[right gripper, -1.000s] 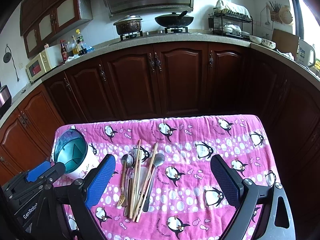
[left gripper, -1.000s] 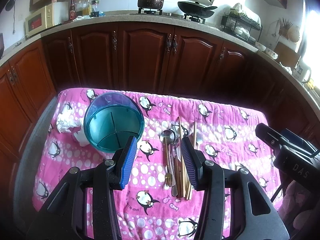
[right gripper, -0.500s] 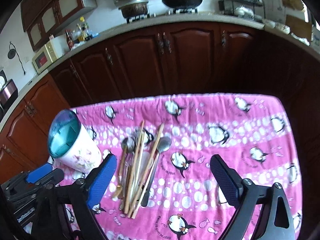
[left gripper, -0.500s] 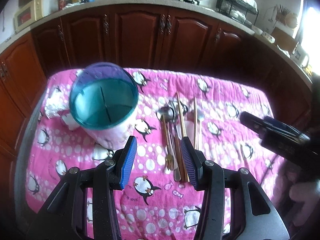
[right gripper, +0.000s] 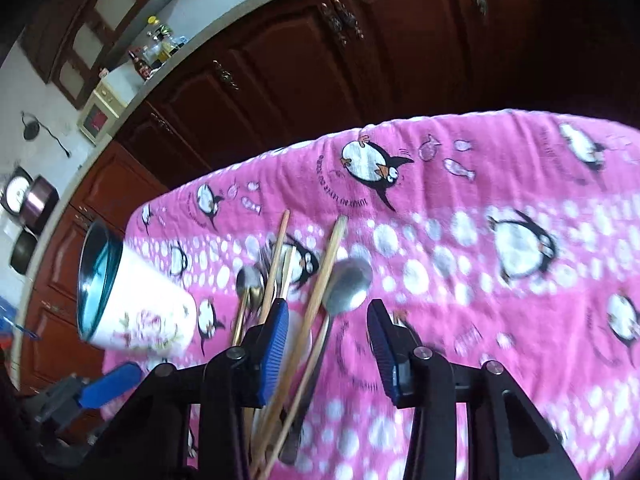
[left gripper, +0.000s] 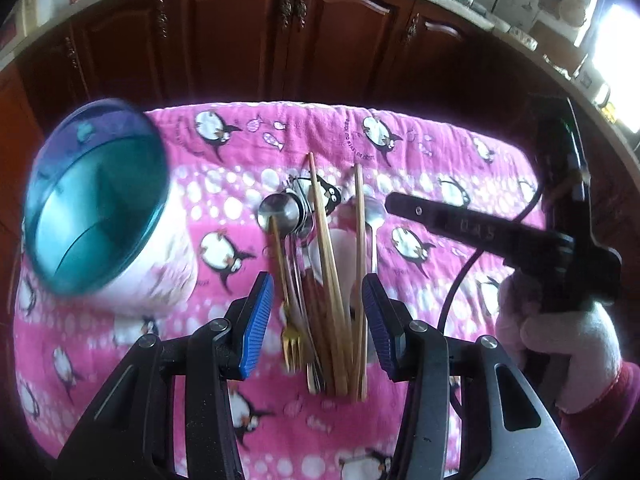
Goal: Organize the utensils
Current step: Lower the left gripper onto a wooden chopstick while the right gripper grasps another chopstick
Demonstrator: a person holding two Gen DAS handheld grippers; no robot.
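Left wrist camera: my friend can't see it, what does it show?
An open blue-padded left claw hangs over a pile of chopsticks, spoons and a fork on a pink penguin cloth. A teal-rimmed holder stands left.

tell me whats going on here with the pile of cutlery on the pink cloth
A person holds a gripper tool in each hand over a pink penguin cloth. A pile of chopsticks, spoons and a fork lies loose beside a white holder with a teal rim. The left tool hovers open above the pile. The right tool is closing, with a spoon and chopsticks between its pads, nothing gripped yet. Nothing visible in the holder.
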